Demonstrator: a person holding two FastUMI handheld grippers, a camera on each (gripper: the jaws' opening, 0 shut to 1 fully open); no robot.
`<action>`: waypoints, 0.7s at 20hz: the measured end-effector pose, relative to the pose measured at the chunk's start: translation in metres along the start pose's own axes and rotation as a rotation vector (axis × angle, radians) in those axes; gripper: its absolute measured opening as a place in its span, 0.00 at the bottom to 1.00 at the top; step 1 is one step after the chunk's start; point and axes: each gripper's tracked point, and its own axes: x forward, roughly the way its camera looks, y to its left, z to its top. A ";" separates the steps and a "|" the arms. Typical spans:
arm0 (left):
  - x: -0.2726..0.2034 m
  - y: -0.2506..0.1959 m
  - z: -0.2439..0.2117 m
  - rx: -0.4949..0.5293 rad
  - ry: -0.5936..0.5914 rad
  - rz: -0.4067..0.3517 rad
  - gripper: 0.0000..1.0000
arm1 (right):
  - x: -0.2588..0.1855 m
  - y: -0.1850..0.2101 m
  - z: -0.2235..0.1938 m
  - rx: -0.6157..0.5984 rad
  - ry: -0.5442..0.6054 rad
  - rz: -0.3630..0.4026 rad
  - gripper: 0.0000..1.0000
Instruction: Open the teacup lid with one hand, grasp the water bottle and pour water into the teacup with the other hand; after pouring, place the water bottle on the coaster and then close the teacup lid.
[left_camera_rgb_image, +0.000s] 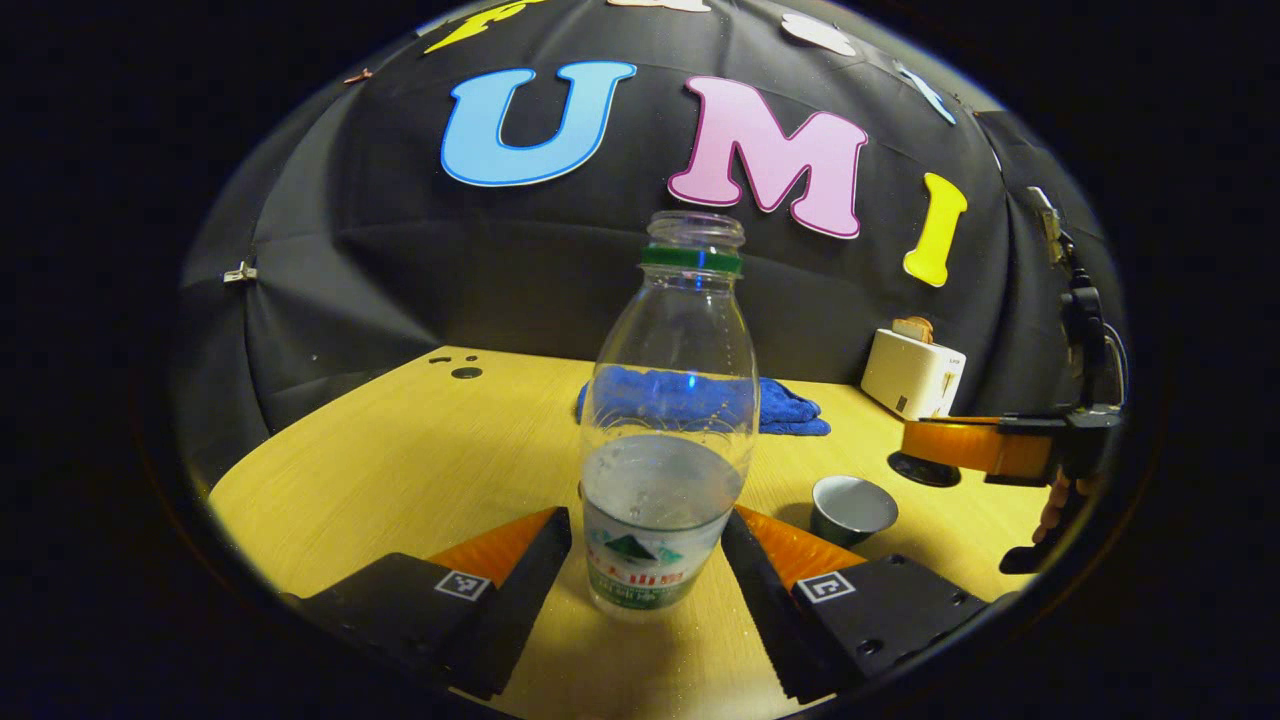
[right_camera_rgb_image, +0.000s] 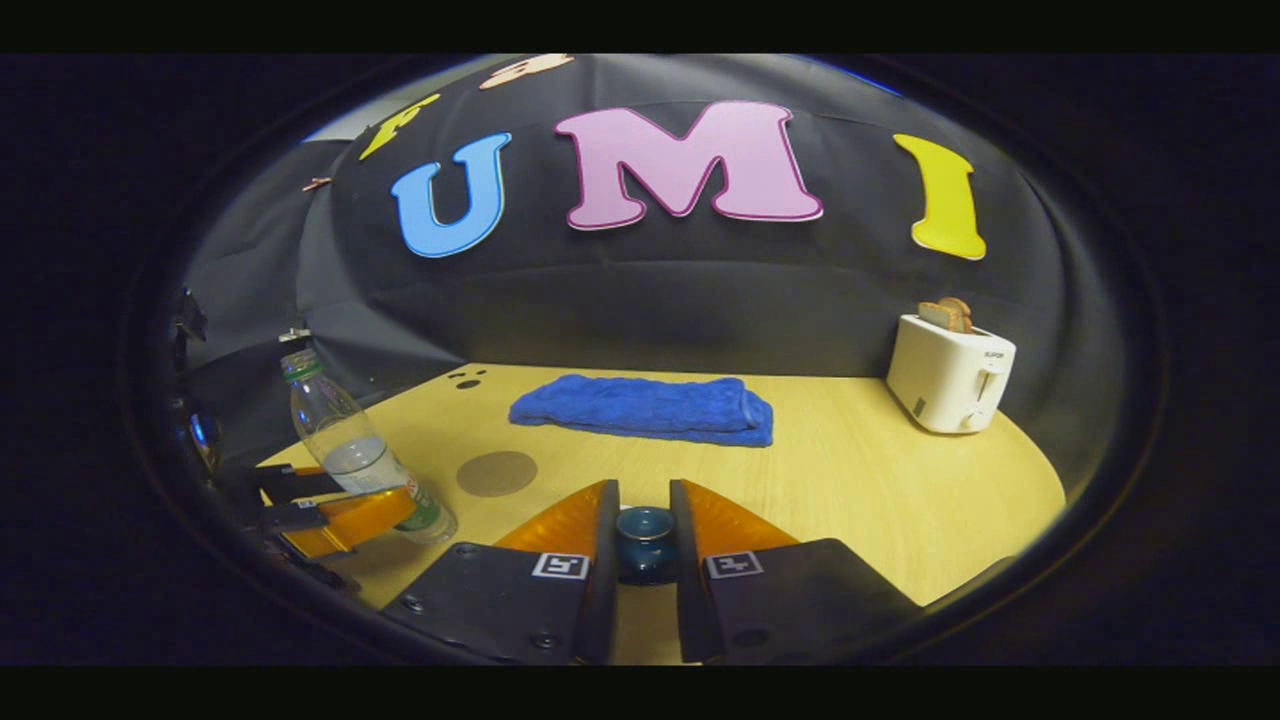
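A: A pale wooden counter (right_camera_rgb_image: 860, 480) stands against a black cloth wall. In the left gripper view the water bottle (left_camera_rgb_image: 668, 440) stands upright on it, uncapped and roughly a third full, right between the two fingers of the left hand-held gripper (left_camera_rgb_image: 650, 560).

B: Are the fingers pressing on it?

A: They flank its lower part closely, but I cannot tell whether both pads touch; there seems to be a sliver of gap on each side. In the right gripper view, that same hand-held gripper comes in from the left edge with orange fingers around the bottle's base.

B: And the teacup?

A: The left gripper view shows the teacup (left_camera_rgb_image: 852, 509) open, standing to the right of the bottle, with the right hand-held gripper (left_camera_rgb_image: 985, 447) held above and beyond it. The right gripper view shows that hand-held gripper's own fingers set narrow on a small dark blue lid (right_camera_rgb_image: 645, 540), which is pinched between them.

B: What else does the right gripper view give?

A: The round brown coaster (right_camera_rgb_image: 497, 473), lying bare just right of the bottle. Both views show a folded blue towel (right_camera_rgb_image: 645, 408) at the back and a white toaster (right_camera_rgb_image: 950, 375) with bread in its slots at the right.
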 end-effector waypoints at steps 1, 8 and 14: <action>0.006 -0.001 -0.001 0.006 -0.003 -0.005 0.95 | -0.005 -0.005 -0.001 -0.003 0.002 -0.009 0.28; 0.023 0.000 0.003 0.029 -0.017 0.005 0.87 | -0.012 -0.021 -0.017 0.023 0.036 -0.037 0.28; 0.023 -0.002 0.008 0.175 0.002 0.019 0.72 | -0.014 -0.024 -0.026 0.046 0.047 -0.040 0.28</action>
